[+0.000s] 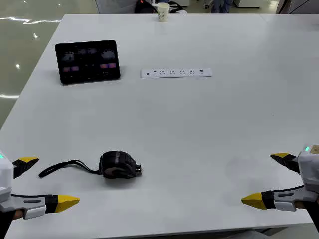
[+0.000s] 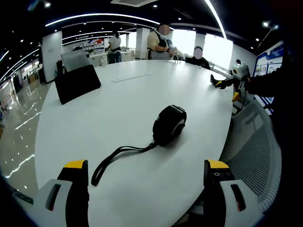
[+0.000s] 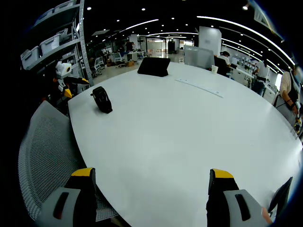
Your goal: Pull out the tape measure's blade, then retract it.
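Grippers nearest, both at near edge of white table [image 1: 199, 124]. Left gripper [image 1: 52, 180] at 8 o'clock in head view: spread wide, holding nothing, yellow tips aimed toward 3 o'clock. Same wide spread in left gripper view [image 2: 146, 164], empty. Right gripper [image 1: 259, 179] at 4 o'clock in head view: also wide, empty, tips aimed toward 9 o'clock. Wide again in right gripper view [image 3: 152, 172], bare tabletop between tips.

Next out, black tape measure [image 1: 118, 165] on tabletop at 7 o'clock in head view, near left gripper, touched by neither, well apart from right gripper. Blade fully in, hook end at case mouth facing 3 o'clock. Black wrist strap [image 1: 62, 168] trailing from case toward 9 o'clock, flat on table, looped end near left gripper, apart from it. Case dead ahead in left gripper view [image 2: 169, 124], strap [image 2: 118, 156] running back toward tips. Small at 10 o'clock in right gripper view [image 3: 101, 99].

Grey mesh chair [image 2: 251, 142] at 4 o'clock beside table edge in left gripper view.

Farther out in head view: white power strip [image 1: 176, 72] at 12 o'clock, dark tablet [image 1: 87, 60] propped tilted at 11 o'clock. Paper cup [image 1: 163, 12] at far edge, 12 o'clock.
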`<act>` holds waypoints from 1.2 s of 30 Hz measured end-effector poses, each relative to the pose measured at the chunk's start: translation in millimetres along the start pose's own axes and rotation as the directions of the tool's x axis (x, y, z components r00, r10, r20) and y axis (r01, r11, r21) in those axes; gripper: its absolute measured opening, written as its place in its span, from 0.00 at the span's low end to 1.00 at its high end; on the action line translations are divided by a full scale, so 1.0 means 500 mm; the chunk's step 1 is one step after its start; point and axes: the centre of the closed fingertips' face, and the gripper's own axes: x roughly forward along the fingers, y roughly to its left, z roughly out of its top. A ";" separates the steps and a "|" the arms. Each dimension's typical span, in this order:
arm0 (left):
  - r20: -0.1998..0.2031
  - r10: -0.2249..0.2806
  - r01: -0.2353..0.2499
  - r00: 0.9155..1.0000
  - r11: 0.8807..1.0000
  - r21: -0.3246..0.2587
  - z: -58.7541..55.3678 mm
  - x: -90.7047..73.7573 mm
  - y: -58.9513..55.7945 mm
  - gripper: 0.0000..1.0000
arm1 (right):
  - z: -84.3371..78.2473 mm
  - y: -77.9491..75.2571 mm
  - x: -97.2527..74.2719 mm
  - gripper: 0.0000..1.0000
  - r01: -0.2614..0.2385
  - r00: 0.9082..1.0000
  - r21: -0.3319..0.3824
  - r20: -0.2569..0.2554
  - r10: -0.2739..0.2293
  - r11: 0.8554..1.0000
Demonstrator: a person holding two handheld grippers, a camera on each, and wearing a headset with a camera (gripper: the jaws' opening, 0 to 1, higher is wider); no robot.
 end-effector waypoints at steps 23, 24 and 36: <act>-0.013 -0.016 0.016 1.000 1.000 0.016 0.000 0.016 -0.005 0.99 | 0.018 -0.007 0.012 0.99 -0.009 1.000 -0.015 0.016 0.010 1.000; -0.014 -0.018 0.018 1.000 1.000 0.015 0.001 0.017 -0.005 0.99 | 0.020 -0.007 0.012 0.99 -0.008 1.000 -0.017 0.015 0.009 1.000; -0.044 -0.042 0.046 0.998 0.995 0.088 0.015 0.044 -0.005 0.99 | 0.051 0.011 0.057 0.99 -0.045 0.999 -0.097 0.013 0.047 0.994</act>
